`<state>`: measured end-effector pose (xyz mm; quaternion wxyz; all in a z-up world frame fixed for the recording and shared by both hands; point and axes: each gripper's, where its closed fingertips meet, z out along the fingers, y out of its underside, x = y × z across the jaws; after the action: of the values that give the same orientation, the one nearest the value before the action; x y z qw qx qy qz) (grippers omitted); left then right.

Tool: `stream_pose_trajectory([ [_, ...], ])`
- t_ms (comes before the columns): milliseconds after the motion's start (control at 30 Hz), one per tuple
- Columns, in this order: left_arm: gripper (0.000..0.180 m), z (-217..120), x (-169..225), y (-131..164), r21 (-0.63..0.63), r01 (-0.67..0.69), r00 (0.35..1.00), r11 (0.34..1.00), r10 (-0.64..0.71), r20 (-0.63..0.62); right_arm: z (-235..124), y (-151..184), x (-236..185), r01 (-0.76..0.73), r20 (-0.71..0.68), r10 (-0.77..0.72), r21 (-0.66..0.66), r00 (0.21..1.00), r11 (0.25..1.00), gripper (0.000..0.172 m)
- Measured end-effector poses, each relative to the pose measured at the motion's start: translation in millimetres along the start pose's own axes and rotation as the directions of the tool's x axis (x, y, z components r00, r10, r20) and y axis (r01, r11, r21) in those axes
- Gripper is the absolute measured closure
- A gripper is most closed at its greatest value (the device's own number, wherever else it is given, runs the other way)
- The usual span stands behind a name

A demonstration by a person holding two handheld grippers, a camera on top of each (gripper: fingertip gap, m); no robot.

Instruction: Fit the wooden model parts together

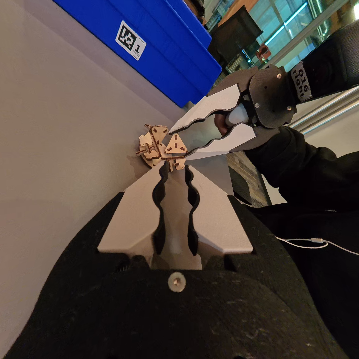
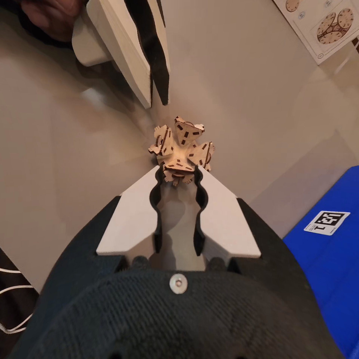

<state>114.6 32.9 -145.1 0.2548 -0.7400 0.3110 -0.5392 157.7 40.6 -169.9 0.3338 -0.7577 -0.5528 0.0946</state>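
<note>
1. Centrally, a small plywood model (image 2: 180,153) sits on the grey counter (image 2: 252,116): a round base (image 1: 149,163) with slotted triangles standing up from it.
2. It looks light and stiff, but thin and brittle. I'd judge the little toothed tabs and slot joints liable to snap or pop loose under a twist. The plain edges of a triangle seem the safest place to take hold, with a gentle squeeze.
3. The right hand-held gripper (image 2: 178,169) has the nearest triangle (image 2: 178,166) between its fingertips, and both dark pads look pressed against its corners.
4. The left hand-held gripper (image 1: 176,167) hovers just beside the model. Its jaws stand a narrow way apart with nothing clamped; from the right wrist view its tips end short of the wood.
5. A black sleeve (image 1: 291,165) runs back from the right hand-held gripper, and a white cable (image 1: 303,242) trails near it.
6. Farther out, a blue bin (image 1: 165,48) with a marker sticker (image 1: 130,40) rests on the counter. A printed sheet (image 2: 326,25) with pictures of round wooden parts lies well apart from the model.
</note>
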Motion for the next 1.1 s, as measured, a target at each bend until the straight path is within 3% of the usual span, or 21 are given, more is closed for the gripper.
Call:
stream_pose_trajectory([
  [667, 0.165, 0.8, -3.2, 1.3, -0.01, 0.014, 1.0, 1.0, -0.014, 0.014, 1.4, -3.8, -6.3, 0.018, -0.029, -0.02, -0.065, 0.999, 0.998, 0.141],
  [1100, 0.165, 2.5, -1.9, 4.1, -0.027, 0.024, 1.0, 0.999, -0.024, 0.004, 2.4, -4.7, -2.4, -0.15, -0.035, 0.148, -0.039, 0.988, 0.988, 0.141],
])
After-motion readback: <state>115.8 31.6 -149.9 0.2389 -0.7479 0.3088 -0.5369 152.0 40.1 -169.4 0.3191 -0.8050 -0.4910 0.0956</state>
